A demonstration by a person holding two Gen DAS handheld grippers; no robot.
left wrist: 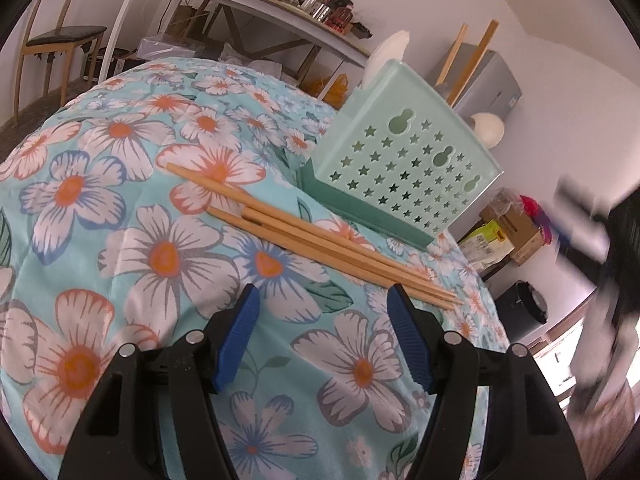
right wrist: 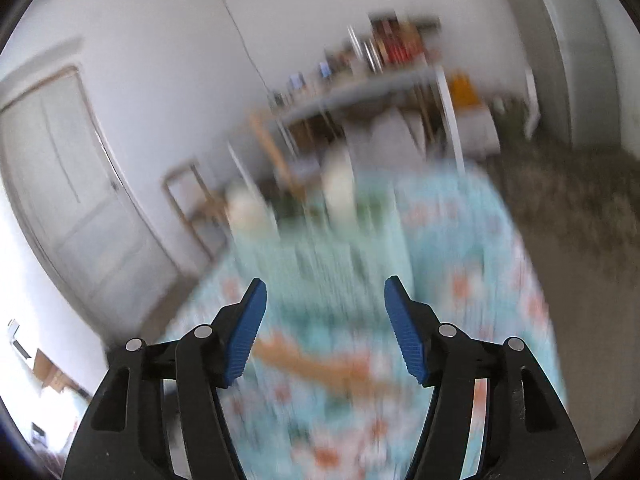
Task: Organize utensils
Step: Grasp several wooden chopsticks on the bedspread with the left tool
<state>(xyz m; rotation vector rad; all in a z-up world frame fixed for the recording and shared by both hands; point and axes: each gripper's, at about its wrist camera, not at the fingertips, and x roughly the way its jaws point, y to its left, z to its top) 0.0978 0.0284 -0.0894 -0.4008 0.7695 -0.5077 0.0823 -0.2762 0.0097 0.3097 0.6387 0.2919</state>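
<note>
Three wooden chopsticks (left wrist: 304, 236) lie side by side on the floral tablecloth (left wrist: 120, 208), their thin tips just past my left gripper (left wrist: 322, 300), which stands open over the cloth with nothing between its blue pads. Behind them stands a mint-green utensil holder (left wrist: 404, 168) with star-shaped holes; two wooden sticks (left wrist: 472, 56) and white spoons (left wrist: 386, 58) rise from it. The right wrist view is badly blurred: my right gripper (right wrist: 322, 292) is open and empty above the cloth, with an orange-brown streak, seemingly chopsticks (right wrist: 320, 364), below it. The right gripper shows as a dark blur (left wrist: 612, 272) at the left view's right edge.
The table edge drops off right of the holder, with cardboard boxes (left wrist: 508, 232) and a black bin (left wrist: 524, 308) on the floor. A cluttered white desk (left wrist: 248, 4) and a wooden chair (left wrist: 52, 40) stand behind the table. A door (right wrist: 72, 200) shows in the right view.
</note>
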